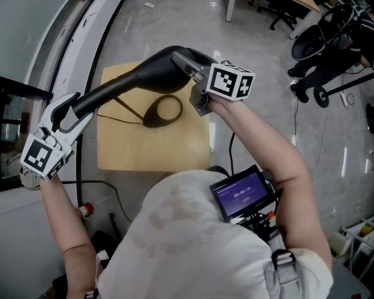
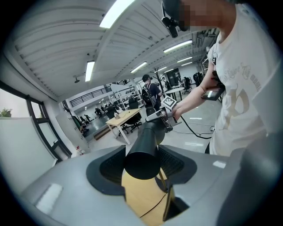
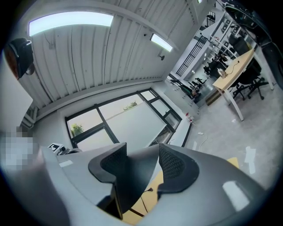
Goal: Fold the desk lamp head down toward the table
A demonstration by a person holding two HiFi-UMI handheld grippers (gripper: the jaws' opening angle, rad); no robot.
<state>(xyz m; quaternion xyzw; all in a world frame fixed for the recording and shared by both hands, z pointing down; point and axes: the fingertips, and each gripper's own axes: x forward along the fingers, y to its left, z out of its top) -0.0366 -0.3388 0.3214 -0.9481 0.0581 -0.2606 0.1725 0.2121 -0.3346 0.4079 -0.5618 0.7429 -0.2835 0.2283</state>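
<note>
Left gripper [image 1: 75, 110]: jaws stand wide, with the narrow round end of the black desk lamp [image 1: 140, 79] filling the gap between the pads; its own view [image 2: 141, 163] shows the tube end seated against both ribbed faces. Right gripper [image 1: 194, 82]: jaws closed on the broad end of the same lamp body, whose dark surface takes up the whole space between the pads in the right gripper view [image 3: 141, 167]. The lamp body spans between the two grippers above the table [image 1: 152, 152], a small pale wooden top. The lamp's ring base [image 1: 163, 111] sits flat on that top, and a thin cable [image 1: 120, 120] trails across the wood to the left edge. The floor is grey and polished. Office chairs [image 1: 280, 14] stand at the far side, a window wall [image 3: 128, 123] runs beside the table, and the left gripper view shows desks and a standing person [image 2: 152, 90] in an open hall under strip lights. A small screen [image 1: 242, 193] hangs at the operator's chest. Not verifiable: the link between base and lamp body, largely covered by the body itself; the table's near edge, behind the operator's torso; and a red-topped item [image 1: 86, 208] on the floor.
</note>
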